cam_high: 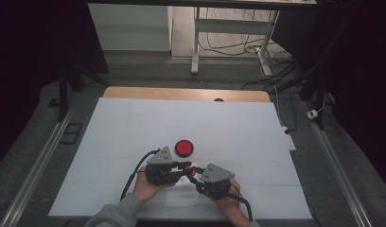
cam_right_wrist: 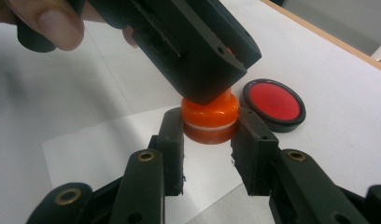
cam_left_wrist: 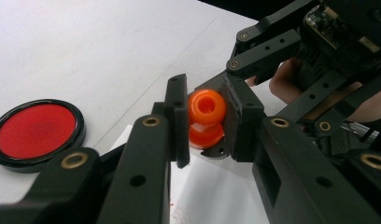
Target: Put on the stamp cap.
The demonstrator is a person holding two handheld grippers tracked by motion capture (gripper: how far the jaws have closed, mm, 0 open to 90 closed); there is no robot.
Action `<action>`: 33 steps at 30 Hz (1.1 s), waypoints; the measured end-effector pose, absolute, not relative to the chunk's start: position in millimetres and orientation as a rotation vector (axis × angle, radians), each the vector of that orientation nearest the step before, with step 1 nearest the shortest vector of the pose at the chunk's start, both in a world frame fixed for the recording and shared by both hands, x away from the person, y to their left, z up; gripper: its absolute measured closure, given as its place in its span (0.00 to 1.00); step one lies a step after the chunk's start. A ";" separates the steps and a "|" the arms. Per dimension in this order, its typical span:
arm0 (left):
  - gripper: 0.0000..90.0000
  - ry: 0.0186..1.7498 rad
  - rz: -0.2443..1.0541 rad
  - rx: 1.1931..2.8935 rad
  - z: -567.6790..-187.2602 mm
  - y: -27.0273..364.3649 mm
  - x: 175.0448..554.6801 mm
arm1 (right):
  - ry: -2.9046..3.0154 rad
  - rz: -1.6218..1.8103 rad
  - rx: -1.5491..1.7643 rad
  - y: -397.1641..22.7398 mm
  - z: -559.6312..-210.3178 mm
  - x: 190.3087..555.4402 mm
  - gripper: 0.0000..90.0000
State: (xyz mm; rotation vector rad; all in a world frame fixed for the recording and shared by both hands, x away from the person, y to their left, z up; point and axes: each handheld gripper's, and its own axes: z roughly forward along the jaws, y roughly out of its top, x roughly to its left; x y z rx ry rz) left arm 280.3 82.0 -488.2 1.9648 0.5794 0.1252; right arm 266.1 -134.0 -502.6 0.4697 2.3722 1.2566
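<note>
White table [cam_high: 134,127]: two tools, apparently two orange pieces [cam_left_wrist: 206,119], one red disc [cam_high: 184,148].

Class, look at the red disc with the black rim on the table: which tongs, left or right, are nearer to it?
Left. The left tongs sit just below the red disc; the right tongs lie further off, lower right, both gripping the orange piece.
</note>
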 end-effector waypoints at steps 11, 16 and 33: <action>0.81 0.587 0.158 2.009 -492.7 77.1 277.1 | 2.406 1.186 0.444 -131.5 -505.5 266.2 0.72; 0.81 0.586 0.190 2.030 -494.0 74.0 274.4 | 2.423 1.152 0.437 -130.3 -507.0 266.1 0.72; 0.81 0.587 0.153 2.001 -494.2 76.1 277.3 | 2.424 1.221 0.447 -135.5 -508.9 269.1 0.72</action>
